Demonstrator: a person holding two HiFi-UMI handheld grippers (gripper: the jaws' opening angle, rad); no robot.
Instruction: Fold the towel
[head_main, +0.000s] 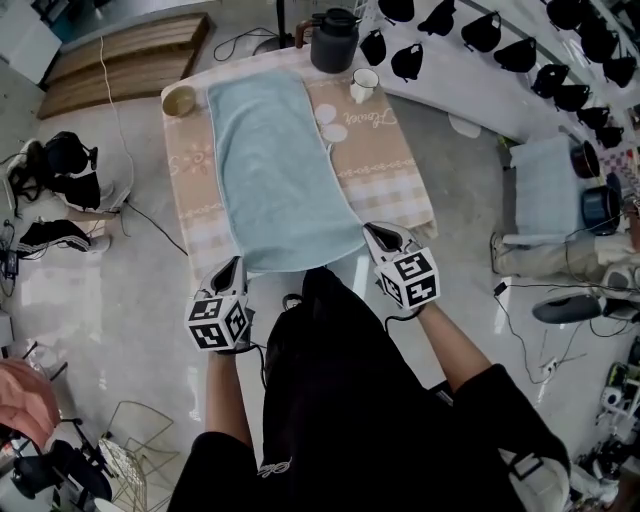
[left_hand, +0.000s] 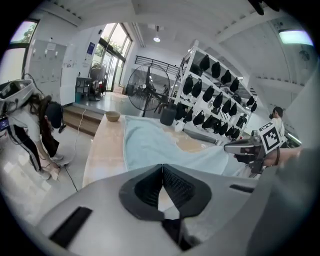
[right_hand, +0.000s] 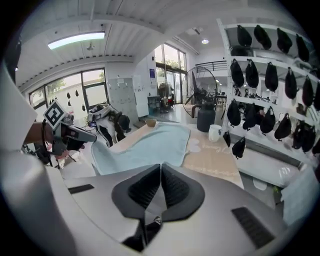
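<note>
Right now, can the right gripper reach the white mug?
Probably not: the right gripper is shut on the towel at its near corner, and the white mug stands at the far end of the table.

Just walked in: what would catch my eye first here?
The pale blue towel spread along the table, its near corners pinched by the left gripper and the right gripper, both shut. Behind it, a dark jug stands at the table's far end, and a rack of black bags fills the right side.
</note>
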